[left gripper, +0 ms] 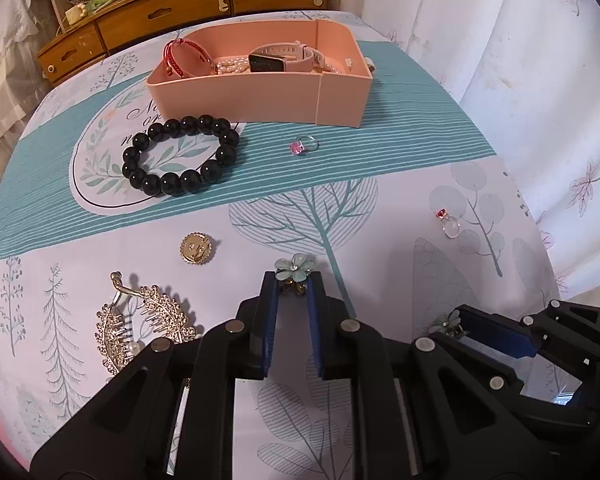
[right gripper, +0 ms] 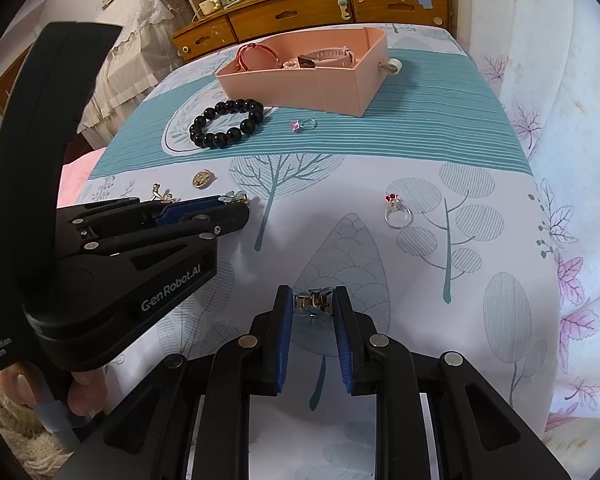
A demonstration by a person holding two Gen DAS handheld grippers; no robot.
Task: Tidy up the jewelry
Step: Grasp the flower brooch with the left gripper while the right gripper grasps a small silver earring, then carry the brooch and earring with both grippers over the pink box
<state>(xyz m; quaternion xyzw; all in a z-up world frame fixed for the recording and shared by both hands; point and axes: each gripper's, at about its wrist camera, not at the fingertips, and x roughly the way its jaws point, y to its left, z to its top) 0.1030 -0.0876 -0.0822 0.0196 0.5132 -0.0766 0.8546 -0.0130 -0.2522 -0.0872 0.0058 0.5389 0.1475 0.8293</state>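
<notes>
The bench (left gripper: pixel 400 216) wears a cloth printed with trees and a teal striped band. At its far side sits a pink box (left gripper: pixel 260 96) holding a watch (left gripper: pixel 284 56), a red bracelet (left gripper: pixel 184 56) and pearls. Just before the box lies a black bead bracelet (left gripper: pixel 180 156), with a pink-stone ring (left gripper: pixel 302 146) near it. A gold leaf hair clip (left gripper: pixel 140 320) and a gold button (left gripper: pixel 197 249) lie nearer. The left tongs (left gripper: pixel 293 286) are clenched on a blue flower earring (left gripper: pixel 294 270). The right tongs (right gripper: pixel 312 304) grip another flower earring (right gripper: pixel 312 302). A red-stone ring (right gripper: pixel 397 210) lies apart on the right
</notes>
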